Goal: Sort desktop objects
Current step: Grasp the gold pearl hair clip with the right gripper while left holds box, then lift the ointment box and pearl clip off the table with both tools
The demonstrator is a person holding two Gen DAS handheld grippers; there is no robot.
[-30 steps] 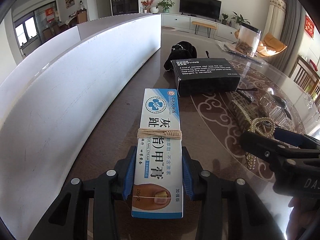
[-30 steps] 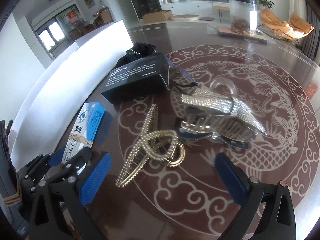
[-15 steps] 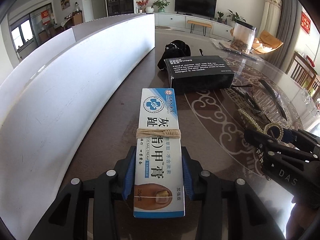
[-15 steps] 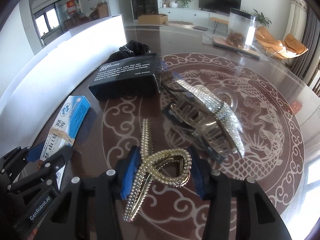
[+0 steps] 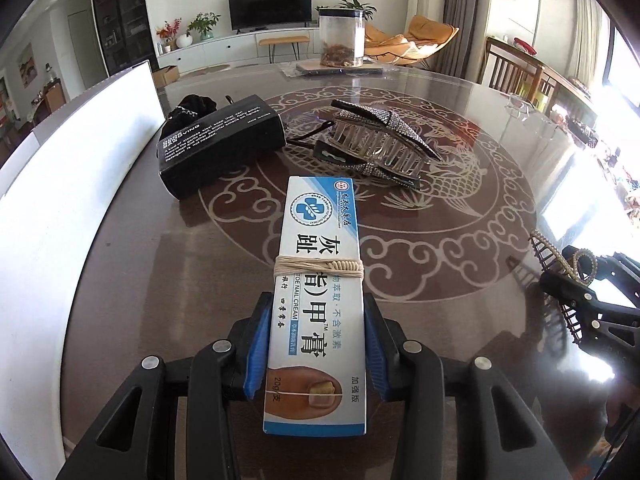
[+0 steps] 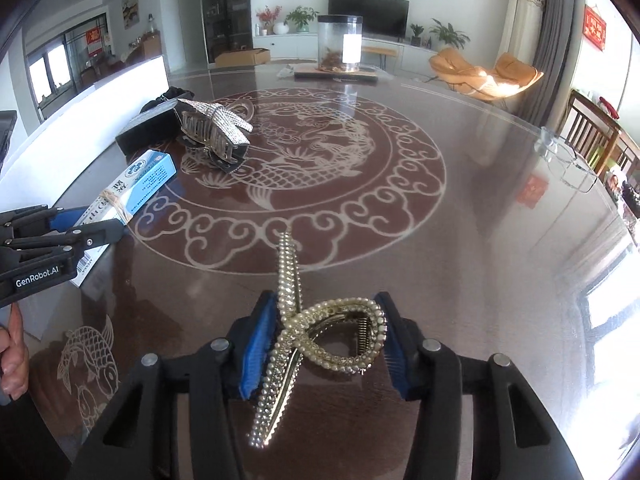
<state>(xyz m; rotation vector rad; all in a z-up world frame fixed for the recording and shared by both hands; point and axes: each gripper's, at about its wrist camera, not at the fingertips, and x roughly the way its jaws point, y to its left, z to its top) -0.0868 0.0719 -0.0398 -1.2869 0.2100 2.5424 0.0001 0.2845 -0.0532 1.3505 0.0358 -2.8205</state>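
Left claw (image 5: 316, 354) is clamping its blue pads on both long sides of the nail cream box (image 5: 318, 292), carrying it above the table (image 5: 168, 280). Right claw (image 6: 320, 344) is gripping the pearl hair clip (image 6: 320, 332) between its pads, though its jaws are easing slightly apart. Farther back, the rhinestone hair claw clip (image 5: 380, 144) is lying just beside the black box (image 5: 220, 140).
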